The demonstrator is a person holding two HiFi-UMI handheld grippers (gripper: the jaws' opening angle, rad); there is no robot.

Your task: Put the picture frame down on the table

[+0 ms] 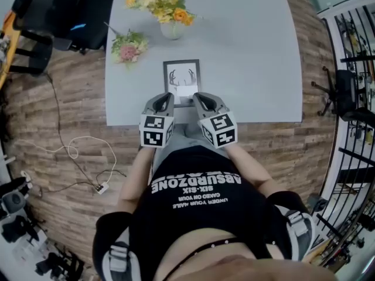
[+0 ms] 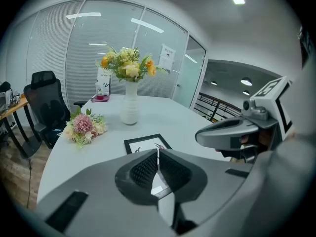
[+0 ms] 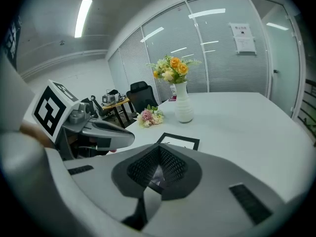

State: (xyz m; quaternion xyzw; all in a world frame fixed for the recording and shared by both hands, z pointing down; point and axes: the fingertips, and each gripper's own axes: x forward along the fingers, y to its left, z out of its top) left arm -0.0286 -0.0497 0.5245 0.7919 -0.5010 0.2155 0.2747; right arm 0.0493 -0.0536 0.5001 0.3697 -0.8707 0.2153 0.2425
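Observation:
The black picture frame [image 1: 181, 78] with an antler drawing lies flat on the grey table [image 1: 252, 51], close to its near edge. Both grippers hover over the frame's near end, side by side. My left gripper [image 1: 169, 96] is shut, its jaws meeting over the frame's near left part, with nothing gripped between them. My right gripper [image 1: 197, 96] is also shut and empty, over the near right part. In the left gripper view the frame [image 2: 146, 142] shows just past the closed left gripper [image 2: 158, 154]. In the right gripper view the frame [image 3: 178, 141] lies beyond the closed right gripper [image 3: 159, 153].
A white vase of yellow and orange flowers [image 1: 170, 13] stands at the table's far side. A pink bouquet [image 1: 129, 47] lies left of the frame. A black office chair [image 1: 58, 16] stands off the far left corner. Cables [image 1: 76, 151] run over the wooden floor.

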